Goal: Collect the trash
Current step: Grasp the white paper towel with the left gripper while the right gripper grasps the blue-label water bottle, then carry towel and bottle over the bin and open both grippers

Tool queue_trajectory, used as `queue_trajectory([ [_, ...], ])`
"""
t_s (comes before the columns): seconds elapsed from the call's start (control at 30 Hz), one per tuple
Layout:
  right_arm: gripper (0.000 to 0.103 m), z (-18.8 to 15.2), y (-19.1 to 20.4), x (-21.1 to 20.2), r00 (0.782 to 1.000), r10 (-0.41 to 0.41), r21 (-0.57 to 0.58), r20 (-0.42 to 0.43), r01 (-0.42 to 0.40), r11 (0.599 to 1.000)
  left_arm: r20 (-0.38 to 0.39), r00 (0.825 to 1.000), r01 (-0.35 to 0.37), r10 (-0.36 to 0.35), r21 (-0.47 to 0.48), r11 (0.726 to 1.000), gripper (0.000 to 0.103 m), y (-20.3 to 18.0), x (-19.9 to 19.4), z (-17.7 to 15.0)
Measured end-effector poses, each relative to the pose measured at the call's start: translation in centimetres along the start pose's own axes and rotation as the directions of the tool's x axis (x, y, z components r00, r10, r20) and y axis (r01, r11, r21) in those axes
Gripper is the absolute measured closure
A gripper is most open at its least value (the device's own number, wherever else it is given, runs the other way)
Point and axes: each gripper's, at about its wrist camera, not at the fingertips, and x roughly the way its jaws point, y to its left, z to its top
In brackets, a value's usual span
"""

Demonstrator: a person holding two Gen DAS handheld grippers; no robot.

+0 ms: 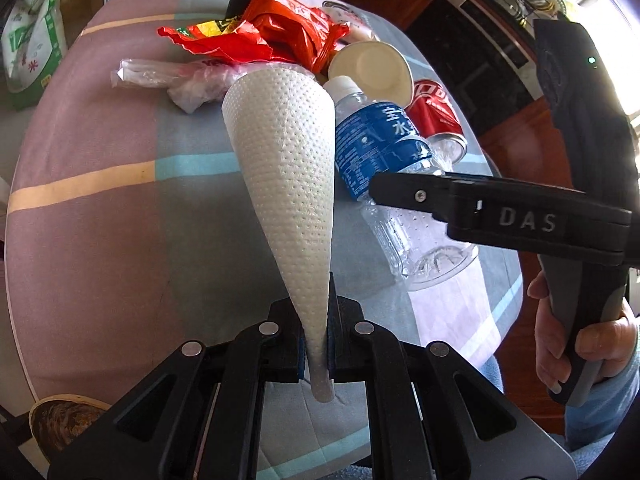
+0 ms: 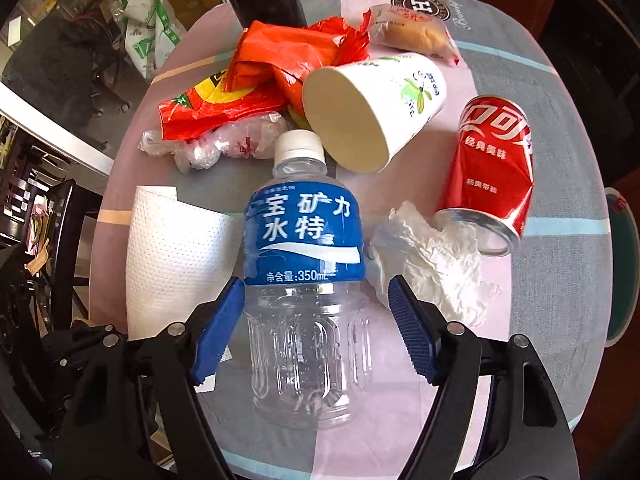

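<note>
My left gripper [image 1: 316, 354] is shut on a white dimpled paper towel [image 1: 286, 184] and holds it up over the table; the towel also shows in the right wrist view [image 2: 168, 256]. My right gripper [image 2: 316, 320] is open, its blue pads [image 2: 218, 328] on either side of an empty blue-labelled water bottle [image 2: 306, 280] lying on the table; a small gap shows at the right pad. The bottle also shows in the left wrist view [image 1: 384, 148], with the right gripper's finger over it. A crushed red cola can [image 2: 492, 176], a tipped paper cup [image 2: 372, 108], red wrappers [image 2: 264, 80] and crumpled tissue [image 2: 432, 256] lie around.
A round table with a pastel checked cloth [image 2: 560, 160] holds all the trash. A packaged bun [image 2: 416, 32] lies at its far side, clear plastic wrap [image 2: 216, 144] at the left. A bowl [image 1: 60, 420] sits near the table's left edge. Chairs and a rice bag [image 1: 32, 40] stand beyond.
</note>
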Motion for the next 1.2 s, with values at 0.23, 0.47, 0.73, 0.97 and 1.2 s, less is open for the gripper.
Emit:
queue_trajectory([
  [0.23, 0.041, -0.8, -0.6, -2.3, 0.998, -0.022, -0.024, 0.066, 0.024, 0.999, 0.042, 0.999, -0.030, 0.029, 0.022, 0.999, 0.095, -1.5, -1.2, 0.7],
  [0.47, 0.041, -1.2, -3.9, -5.9, 0.990, -0.044, 0.015, 0.137, 0.042, 0.999, 0.087, 0.995, -0.048, 0.041, 0.082, 0.995, 0.095, -5.0, -2.3, 2.3],
  [0.73, 0.041, -2.0, -8.1, -9.3, 0.980, -0.046, 0.061, 0.196, 0.034, 0.998, 0.114, 0.993, -0.052, 0.033, 0.163, 0.985, 0.095, -10.3, -2.4, 4.0],
  [0.97, 0.041, -2.7, -11.6, -11.2, 0.967, -0.062, 0.103, 0.247, 0.037, 0.994, 0.113, 0.993, -0.059, 0.034, 0.230, 0.971, 0.095, -14.6, -1.7, 4.7],
  [1.2, 0.041, -4.0, -16.9, -12.0, 0.956, -0.085, 0.189, 0.281, 0.032, 0.982, 0.101, 0.993, -0.080, 0.053, 0.291, 0.953, 0.095, -18.7, -0.2, 5.9],
])
